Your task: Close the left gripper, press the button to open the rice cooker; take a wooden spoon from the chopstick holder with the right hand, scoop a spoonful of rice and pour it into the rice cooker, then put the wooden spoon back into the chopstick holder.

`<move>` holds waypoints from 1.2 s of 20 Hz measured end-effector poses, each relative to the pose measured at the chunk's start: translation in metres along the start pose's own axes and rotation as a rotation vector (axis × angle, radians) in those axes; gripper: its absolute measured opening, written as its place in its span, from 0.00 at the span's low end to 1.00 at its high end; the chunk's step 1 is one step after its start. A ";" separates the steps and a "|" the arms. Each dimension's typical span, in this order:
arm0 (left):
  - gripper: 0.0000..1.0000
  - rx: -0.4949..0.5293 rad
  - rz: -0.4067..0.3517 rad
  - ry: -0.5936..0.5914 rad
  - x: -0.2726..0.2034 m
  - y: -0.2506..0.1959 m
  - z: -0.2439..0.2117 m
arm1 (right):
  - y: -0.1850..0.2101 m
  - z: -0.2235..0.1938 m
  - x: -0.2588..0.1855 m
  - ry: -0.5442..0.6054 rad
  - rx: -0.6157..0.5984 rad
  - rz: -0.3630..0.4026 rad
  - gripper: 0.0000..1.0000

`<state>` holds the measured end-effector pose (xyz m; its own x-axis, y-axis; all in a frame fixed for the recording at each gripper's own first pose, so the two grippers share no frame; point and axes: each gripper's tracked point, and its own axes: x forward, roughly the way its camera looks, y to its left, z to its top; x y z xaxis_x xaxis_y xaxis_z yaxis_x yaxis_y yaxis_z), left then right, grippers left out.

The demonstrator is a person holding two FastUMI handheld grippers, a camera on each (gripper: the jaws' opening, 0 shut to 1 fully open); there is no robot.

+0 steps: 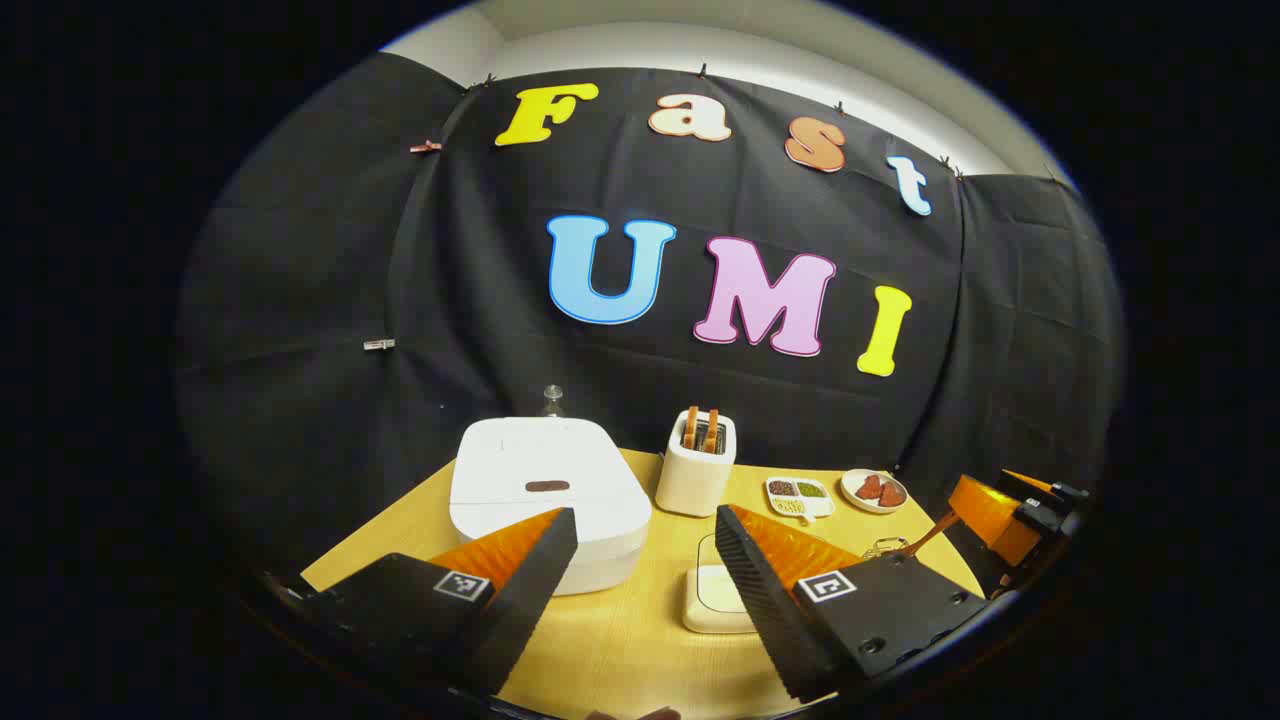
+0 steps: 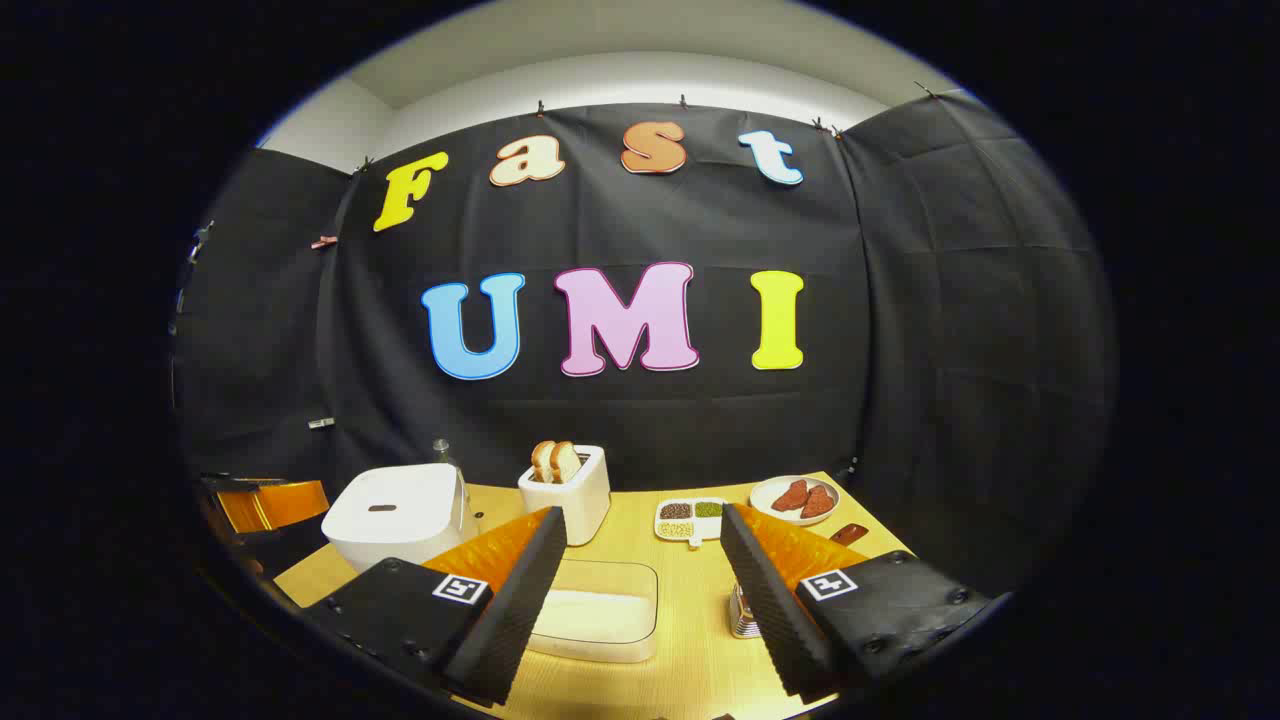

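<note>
Plainly, both my jaws stood apart and empty above the table (image 2: 690, 580). Left gripper (image 1: 645, 560) faced the shut cooker (image 1: 545, 500); its stiff button (image 1: 547, 486) wanted a firm press. Right gripper (image 2: 640, 565) hung over the holder (image 2: 742, 612).

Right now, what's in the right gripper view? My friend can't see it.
The open right gripper hovers over a wooden table, above a clear container of rice. Behind stand a closed white rice cooker, a toaster and two dishes of food.
</note>
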<state>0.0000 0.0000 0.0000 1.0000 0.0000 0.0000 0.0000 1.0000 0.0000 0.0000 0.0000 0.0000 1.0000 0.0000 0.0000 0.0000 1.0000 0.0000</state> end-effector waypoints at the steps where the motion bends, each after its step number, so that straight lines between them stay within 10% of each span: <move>1: 0.96 0.002 -0.001 0.002 0.001 -0.001 0.000 | -0.001 0.000 0.001 0.002 0.003 0.000 0.97; 24: 0.96 -0.056 0.040 0.062 0.040 0.039 -0.006 | -0.023 0.001 -0.008 -0.001 -0.024 -0.025 0.97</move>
<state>0.0396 0.0391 -0.0064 0.9973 0.0378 -0.0626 -0.0413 0.9976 -0.0551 -0.0076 -0.0227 0.0008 0.9997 -0.0252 0.0009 0.0252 0.9994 -0.0240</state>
